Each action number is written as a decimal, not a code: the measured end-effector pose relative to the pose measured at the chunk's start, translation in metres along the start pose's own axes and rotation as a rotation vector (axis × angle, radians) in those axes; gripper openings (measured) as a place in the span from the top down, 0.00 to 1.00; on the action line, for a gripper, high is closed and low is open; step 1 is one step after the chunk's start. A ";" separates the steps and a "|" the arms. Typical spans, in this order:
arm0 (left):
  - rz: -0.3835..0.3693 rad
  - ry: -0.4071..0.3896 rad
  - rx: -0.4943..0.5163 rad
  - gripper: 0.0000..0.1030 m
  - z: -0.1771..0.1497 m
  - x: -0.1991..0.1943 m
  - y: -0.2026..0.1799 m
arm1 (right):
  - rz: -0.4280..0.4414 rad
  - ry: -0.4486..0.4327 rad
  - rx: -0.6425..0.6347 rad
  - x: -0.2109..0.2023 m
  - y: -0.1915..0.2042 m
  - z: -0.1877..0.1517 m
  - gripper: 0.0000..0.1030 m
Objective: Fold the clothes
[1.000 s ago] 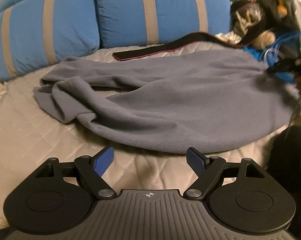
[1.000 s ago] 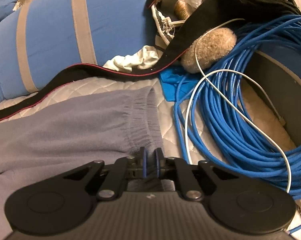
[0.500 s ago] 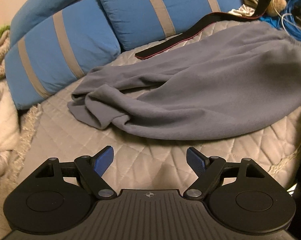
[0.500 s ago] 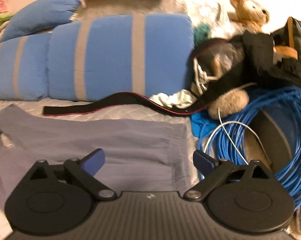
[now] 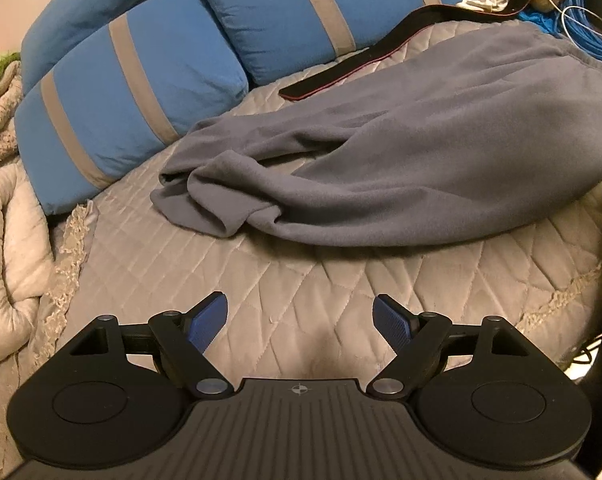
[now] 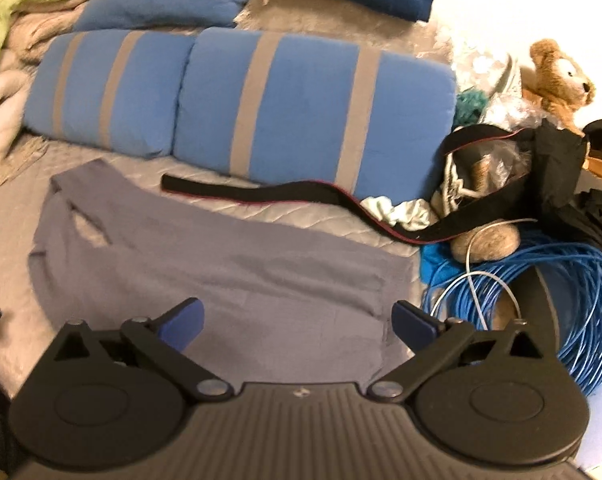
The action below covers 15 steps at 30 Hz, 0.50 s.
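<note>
My left tool point(image 5: 300, 322) has its jaws apart with nothing between them and hangs over bare quilt on the bed point(image 5: 285, 280). My right tool point(image 6: 297, 324) has its jaws opening, almost fully spread, with nothing between them; it sits above the waistband end of the grey sweatpants point(image 6: 229, 280). The sweatpants lie lengthwise across the bed, flat at the waist end and bunched into loose rolls at the leg cuffs point(image 5: 221, 200) in the left view.

Risks from this state, as I judge them:

1. Bunched cuffs. If I fold before the cuffs are spread, the creases will be locked into the fold and the stack will be lumpy.
2. Single-layer pinch. Fleece layers slide over one another. A shallow grip may catch only the top layer, so the legs would separate when lifted.
3. Snagging. A black strap point(image 6: 285, 196) lies just beside the far edge of the sweatpants, and a blue cable coil point(image 6: 573, 300) sits near the waistband. A wide sweep of the right tool could drag either one onto the cloth.
</note>
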<state>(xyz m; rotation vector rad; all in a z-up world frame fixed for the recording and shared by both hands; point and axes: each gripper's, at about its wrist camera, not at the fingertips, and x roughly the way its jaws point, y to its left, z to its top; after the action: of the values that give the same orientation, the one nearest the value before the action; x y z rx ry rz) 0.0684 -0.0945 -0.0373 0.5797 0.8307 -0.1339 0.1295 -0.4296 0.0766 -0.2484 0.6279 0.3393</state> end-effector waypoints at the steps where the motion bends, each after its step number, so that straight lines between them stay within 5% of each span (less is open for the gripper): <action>1: -0.005 -0.003 0.001 0.23 -0.001 -0.001 0.001 | -0.002 0.002 -0.006 0.000 0.000 -0.005 0.00; 6: -0.048 -0.033 0.015 0.23 -0.006 -0.002 0.004 | -0.066 0.028 -0.073 0.011 -0.004 -0.042 0.00; 11: -0.089 -0.055 0.006 0.23 -0.006 0.001 0.007 | -0.135 0.063 -0.316 0.030 0.000 -0.093 0.00; 15: -0.115 -0.056 0.001 0.23 -0.004 0.004 0.007 | -0.164 0.151 -0.331 0.048 -0.011 -0.119 0.00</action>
<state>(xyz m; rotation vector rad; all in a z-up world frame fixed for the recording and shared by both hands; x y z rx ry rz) 0.0704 -0.0859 -0.0394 0.5269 0.8093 -0.2551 0.1068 -0.4678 -0.0445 -0.6433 0.6940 0.2665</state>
